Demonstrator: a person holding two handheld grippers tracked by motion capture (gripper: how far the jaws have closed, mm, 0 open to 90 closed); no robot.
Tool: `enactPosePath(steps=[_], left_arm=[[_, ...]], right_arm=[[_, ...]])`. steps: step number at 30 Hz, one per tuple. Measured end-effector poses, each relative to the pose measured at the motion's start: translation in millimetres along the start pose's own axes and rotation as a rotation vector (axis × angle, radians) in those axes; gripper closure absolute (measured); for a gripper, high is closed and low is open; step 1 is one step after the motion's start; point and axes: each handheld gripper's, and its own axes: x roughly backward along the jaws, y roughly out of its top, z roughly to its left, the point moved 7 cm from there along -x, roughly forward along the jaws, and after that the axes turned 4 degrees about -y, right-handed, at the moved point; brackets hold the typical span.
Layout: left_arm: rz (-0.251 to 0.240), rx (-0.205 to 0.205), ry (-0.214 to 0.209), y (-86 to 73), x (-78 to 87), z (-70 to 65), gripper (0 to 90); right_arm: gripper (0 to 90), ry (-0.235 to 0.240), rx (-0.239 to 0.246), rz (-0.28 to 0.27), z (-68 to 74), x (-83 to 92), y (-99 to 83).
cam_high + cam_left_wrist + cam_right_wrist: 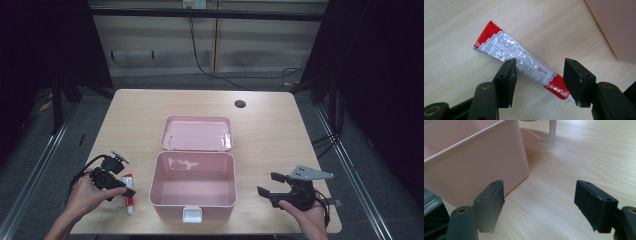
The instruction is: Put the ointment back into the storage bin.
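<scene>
A red and silver tube lies flat on the wooden table, just left of an open pink box. My left gripper is low over the tube, jaws open. The tube runs slantwise through the gap, one jaw by its middle and the other by its red cap end. The pads do not press on it. To the right of the box, my right gripper stands open above bare table, facing the box's side wall, with nothing between its jaws.
The box's lid lies folded back flat behind it, and a white latch sits on its front wall. A round cable hole is in the table at the far right.
</scene>
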Motion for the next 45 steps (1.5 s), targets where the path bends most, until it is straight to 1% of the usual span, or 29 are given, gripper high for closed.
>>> enactPosePath(steps=[3, 5, 6, 7, 8, 10, 11, 13, 15, 16, 17, 18, 20, 21, 22, 23, 26, 28, 29, 30, 34, 35, 36, 37, 39, 40, 41, 43, 45], left_arm=[[0.000, 0.001, 0.010, 3.3, -1.2, 0.6, 44.6], [-0.003, -0.001, 0.014, 4.0, -1.7, 0.5, 46.4], [0.006, -0.003, 0.031, 4.3, -2.2, 1.3, 46.4], [0.019, -0.019, 0.055, 6.1, -3.3, 0.0, 46.5], [0.019, -0.019, 0.055, 6.1, -3.3, 0.0, 46.4], [0.026, -0.028, 0.052, 10.1, -6.0, -5.2, 46.4], [0.029, -0.029, 0.064, 11.5, -6.7, -5.3, 45.9], [0.034, -0.031, 0.073, 13.1, -8.6, -6.3, 44.8], [0.041, -0.034, 0.070, 12.9, -9.8, -6.6, 44.4], [0.056, -0.043, 0.068, 11.8, -12.5, -7.1, 45.8], [0.058, -0.053, 0.075, 11.4, -14.5, -7.9, 47.0], [0.044, -0.058, 0.072, 11.9, -16.7, -9.6, 51.4], [0.052, -0.066, 0.065, 11.8, -18.0, -10.5, 55.2], [0.063, -0.077, 0.051, 12.7, -19.7, -12.2, 56.8], [0.069, -0.070, 0.052, 12.8, -19.9, -12.4, 58.7], [0.073, -0.076, 0.043, 13.2, -20.0, -12.4, 61.2], [0.079, -0.084, 0.053, 13.4, -19.2, -10.7, 65.1], [0.088, -0.107, 0.075, 13.0, -17.4, -8.3, 67.5], [0.080, -0.118, 0.083, 12.9, -16.8, -8.2, 69.6], [0.076, -0.117, 0.090, 12.2, -16.7, -8.2, 70.0], [0.080, -0.135, 0.088, 12.8, -17.9, -8.2, 69.9], [0.096, -0.154, 0.093, 12.8, -18.1, -7.4, 69.7], [0.095, -0.152, 0.094, 12.9, -19.6, -8.4, 69.7], [0.120, -0.173, 0.114, 13.4, -21.9, -9.9, 68.4], [0.123, -0.179, 0.120, 14.3, -22.9, -11.6, 69.5], [0.132, -0.193, 0.125, 15.7, -23.5, -12.5, 69.5], [0.137, -0.194, 0.129, 16.4, -24.2, -13.4, 69.8], [0.158, -0.214, 0.147, 17.6, -25.1, -14.8, 70.2], [0.161, -0.220, 0.147, 17.3, -24.7, -14.6, 70.6]], right_arm=[[24.1, 0.002, -0.002, 0.001, 0.5, -0.4, 0.1], [24.0, 0.002, -0.003, 0.001, 0.4, -0.5, 0.1], [24.0, 0.003, -0.003, 0.001, 0.4, -0.5, 0.0], [23.9, 0.004, -0.002, 0.001, 0.3, -0.8, 0.0], [23.8, 0.006, -0.003, 0.001, 0.4, -0.8, 0.1], [23.7, 0.005, -0.005, 0.002, 0.6, -0.7, 0.2], [23.7, 0.006, -0.004, 0.002, 0.7, -0.6, 0.1], [23.6, 0.006, -0.005, 0.002, 0.7, -0.5, -0.1], [23.6, 0.006, -0.006, 0.001, 0.7, -0.4, -0.1], [23.6, 0.006, -0.006, 0.001, 0.7, -0.3, 0.0], [23.6, 0.006, -0.002, 0.002, 0.6, -0.2, -0.2], [23.5, 0.009, -0.006, 0.002, 0.9, -0.2, -0.1], [23.3, 0.010, -0.006, 0.001, 0.8, -0.4, -0.1], [23.3, 0.010, -0.005, 0.001, 0.8, -0.7, -0.1], [23.2, 0.011, -0.006, 0.004, 1.0, -0.8, -0.2], [23.2, 0.012, -0.006, 0.004, 1.3, -0.8, -0.3], [23.2, 0.012, -0.006, 0.006, 1.4, -0.9, -0.4], [23.2, 0.014, -0.008, 0.011, 1.4, -1.6, -0.9], [23.2, 0.014, -0.010, 0.013, 1.5, -1.6, -1.0], [23.2, 0.015, -0.009, 0.012, 1.7, -1.5, -0.8], [23.2, 0.016, -0.009, 0.012, 1.7, -1.6, -0.7], [23.2, 0.015, -0.005, 0.011, 1.6, -1.9, -0.5], [23.2, 0.015, -0.005, 0.011, 1.6, -1.9, -0.5], [23.2, 0.017, -0.004, 0.012, 2.0, -1.7, -0.6], [23.2, 0.018, -0.003, 0.011, 2.0, -1.8, -0.6], [23.2, 0.017, -0.004, 0.011, 1.8, -1.9, -0.6], [23.2, 0.018, -0.004, 0.010, 1.8, -1.9, -0.5], [23.2, 0.020, -0.003, 0.012, 2.1, -1.9, -0.7], [23.2, 0.021, -0.003, 0.014, 2.5, -1.7, -0.8]])
